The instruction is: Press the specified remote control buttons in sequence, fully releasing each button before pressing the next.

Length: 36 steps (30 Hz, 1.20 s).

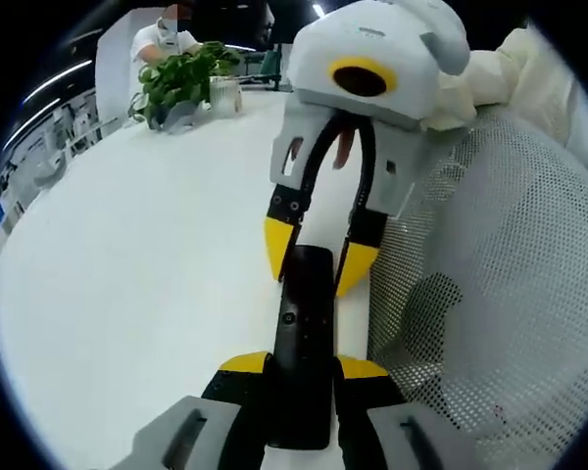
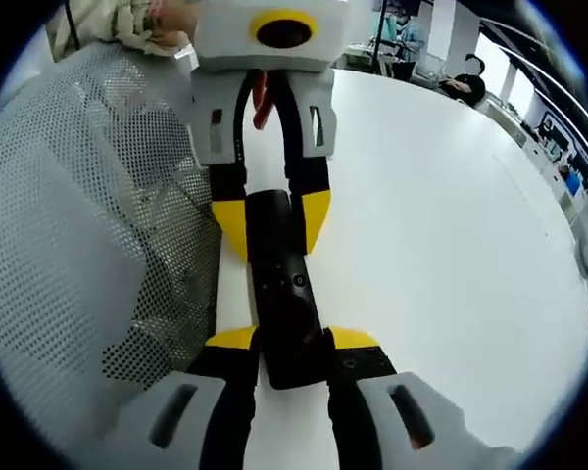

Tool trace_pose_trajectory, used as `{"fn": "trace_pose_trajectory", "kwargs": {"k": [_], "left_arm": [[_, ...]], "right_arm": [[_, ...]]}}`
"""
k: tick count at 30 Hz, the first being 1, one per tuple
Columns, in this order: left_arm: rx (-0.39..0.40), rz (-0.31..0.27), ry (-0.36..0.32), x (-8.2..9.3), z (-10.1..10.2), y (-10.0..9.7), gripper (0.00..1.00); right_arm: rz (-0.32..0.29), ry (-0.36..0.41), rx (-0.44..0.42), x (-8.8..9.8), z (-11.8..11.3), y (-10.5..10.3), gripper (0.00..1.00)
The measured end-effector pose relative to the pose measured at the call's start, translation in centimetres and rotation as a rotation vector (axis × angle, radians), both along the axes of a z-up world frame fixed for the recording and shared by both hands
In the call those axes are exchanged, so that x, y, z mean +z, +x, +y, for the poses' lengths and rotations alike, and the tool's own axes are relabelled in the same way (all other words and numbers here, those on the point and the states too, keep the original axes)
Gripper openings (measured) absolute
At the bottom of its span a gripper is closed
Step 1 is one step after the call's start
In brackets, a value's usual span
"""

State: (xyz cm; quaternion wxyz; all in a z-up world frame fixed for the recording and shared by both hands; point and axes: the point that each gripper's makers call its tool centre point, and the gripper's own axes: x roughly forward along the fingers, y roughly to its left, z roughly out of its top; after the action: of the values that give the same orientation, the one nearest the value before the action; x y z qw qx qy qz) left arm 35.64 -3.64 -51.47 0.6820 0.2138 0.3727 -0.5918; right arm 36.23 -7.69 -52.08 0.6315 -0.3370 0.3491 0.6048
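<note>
Left gripper view shows the black remote (image 1: 302, 343) lying on the white table (image 1: 127, 274) beside a perforated white chair back (image 1: 500, 284), its near end pinched by the left gripper (image 1: 302, 367) and its far end pinched by the right gripper (image 1: 318, 264), with a potted plant (image 1: 186, 83) behind

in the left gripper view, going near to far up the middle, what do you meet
left gripper clamped on the near end of the remote → right gripper at its far end → white table → potted plant → a seated person
</note>
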Motion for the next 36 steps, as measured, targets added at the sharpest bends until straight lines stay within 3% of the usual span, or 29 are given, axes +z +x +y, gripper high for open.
{"fn": "trace_pose_trajectory", "kwargs": {"k": [14, 17, 22, 29, 36], "left_arm": [[0.024, 0.003, -0.006, 0.1, -0.3, 0.1, 0.26], [0.065, 0.052, -0.031, 0.3, -0.7, 0.1, 0.34], [0.076, 0.076, -0.052, 0.5, -1.2, -0.2, 0.5], [0.103, 0.079, -0.065, 0.7, -1.5, 0.1, 0.71], [0.164, 0.085, -0.137, 2.3, -2.1, 1.0, 0.88]], "right_arm": [[0.007, -0.005, -0.012, -0.1, -0.1, 0.1, 0.26], [0.015, 0.001, -0.036, -0.1, -0.3, 0.4, 0.26], [0.023, 0.009, -0.07, -0.1, -0.6, 0.8, 0.26], [0.02, 0.008, -0.096, -0.1, -0.8, 1.3, 0.25], [0.017, 0.008, -0.107, -0.1, -1.0, 1.7, 0.25]]}}
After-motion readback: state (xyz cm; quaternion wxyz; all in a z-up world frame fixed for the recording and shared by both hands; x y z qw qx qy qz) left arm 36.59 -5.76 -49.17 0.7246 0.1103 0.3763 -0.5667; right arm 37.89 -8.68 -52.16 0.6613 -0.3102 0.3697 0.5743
